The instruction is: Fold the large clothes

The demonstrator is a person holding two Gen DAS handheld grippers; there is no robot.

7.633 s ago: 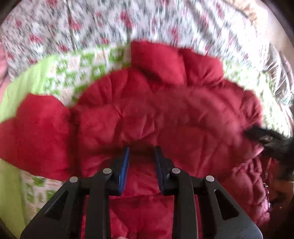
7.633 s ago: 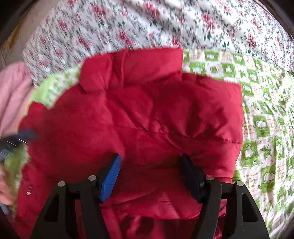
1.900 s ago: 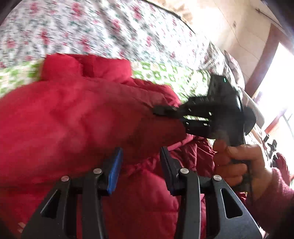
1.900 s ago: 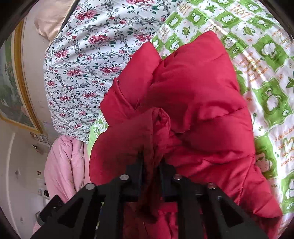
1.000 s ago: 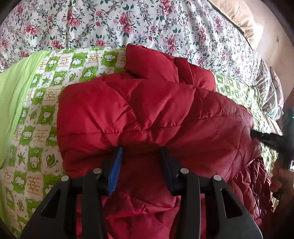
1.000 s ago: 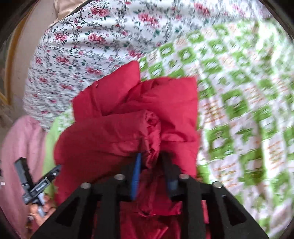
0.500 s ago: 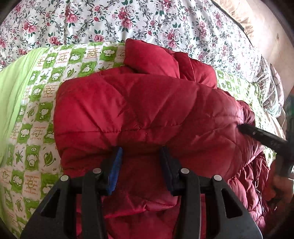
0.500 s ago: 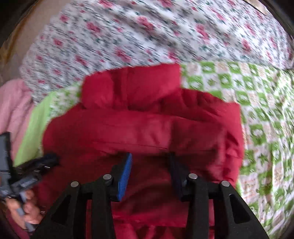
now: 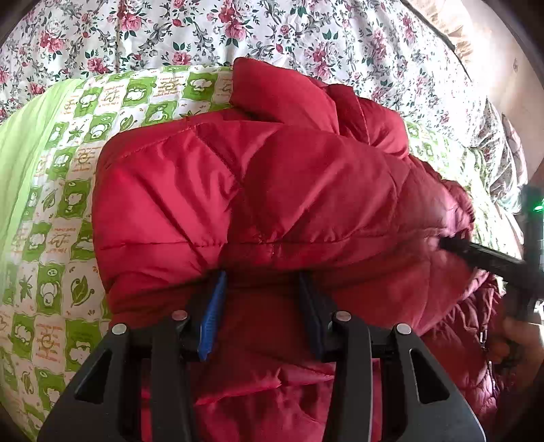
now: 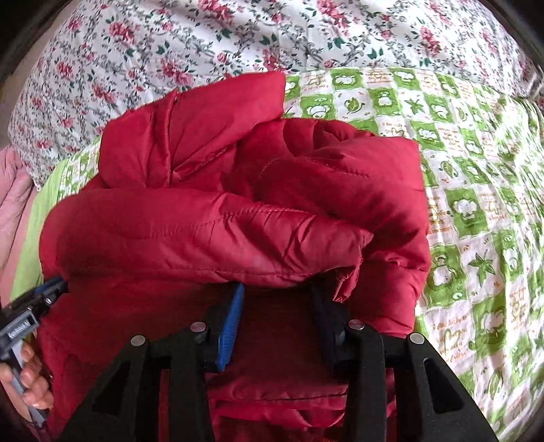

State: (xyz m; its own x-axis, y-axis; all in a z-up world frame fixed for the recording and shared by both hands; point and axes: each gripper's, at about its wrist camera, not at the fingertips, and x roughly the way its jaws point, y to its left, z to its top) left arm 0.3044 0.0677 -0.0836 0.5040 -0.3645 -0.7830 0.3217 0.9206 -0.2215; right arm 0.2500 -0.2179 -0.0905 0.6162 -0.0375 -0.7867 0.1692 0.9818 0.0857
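Left camera: you look from the left gripper [image 9: 260, 289], down along its two black fingers at a slant, toward the flowery sheet [image 9: 204, 30] at the far side.
Left closeness: very near; the red jacket [image 9: 272, 190] fills most of the middle.
Left edge: the right gripper [image 9: 452, 244] pokes in from your right side.
Right camera: you look from that right gripper [image 10: 275, 299], also slanting down and toward the flowery sheet [image 10: 204, 44].
Right closeness: just as near the red jacket [image 10: 238, 217].
Right edge: the left gripper [image 10: 56, 284] shows at your left.
Shared: both views see the red jacket, the green checked blanket [image 9: 64, 190] [image 10: 476, 190], the flowery sheet, and each other's gripper.
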